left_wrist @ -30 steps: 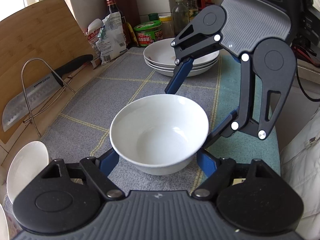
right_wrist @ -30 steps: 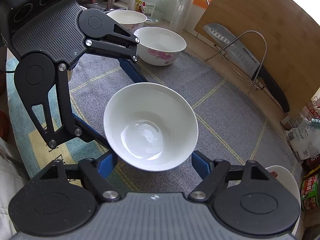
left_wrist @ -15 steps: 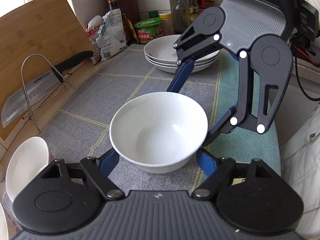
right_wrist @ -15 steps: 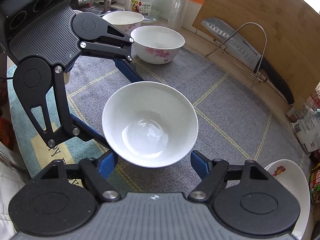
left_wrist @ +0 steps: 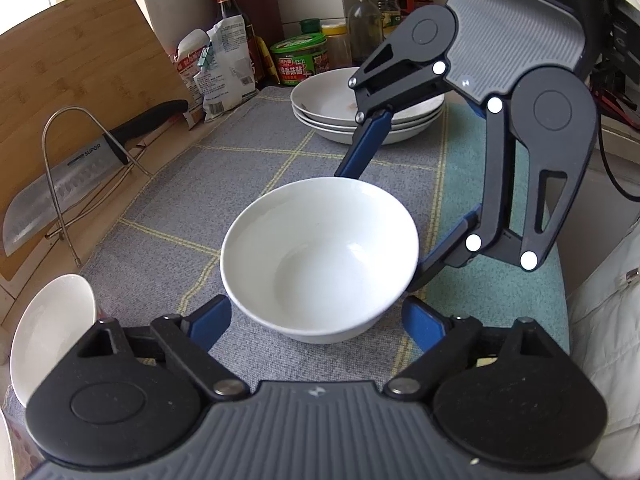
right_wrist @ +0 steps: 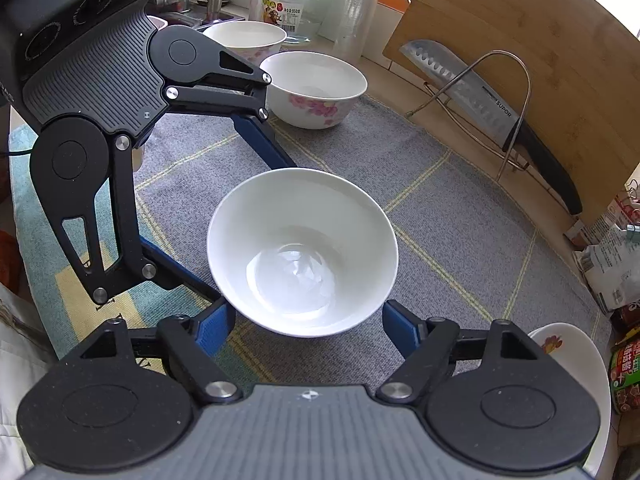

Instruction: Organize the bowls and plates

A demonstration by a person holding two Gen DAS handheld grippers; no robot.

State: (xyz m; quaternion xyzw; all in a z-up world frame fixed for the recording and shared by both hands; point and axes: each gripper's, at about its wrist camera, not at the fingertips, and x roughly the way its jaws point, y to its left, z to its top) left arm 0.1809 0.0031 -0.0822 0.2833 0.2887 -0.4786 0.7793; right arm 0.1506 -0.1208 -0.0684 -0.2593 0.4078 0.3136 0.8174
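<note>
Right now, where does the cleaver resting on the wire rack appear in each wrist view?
Left wrist: steel cleaver at the left edge, against the bamboo cutting board.
Right wrist: cleaver at upper right, against the same board.
Shared landmark: plain white bowl on the grey mat, centre of both.
</note>
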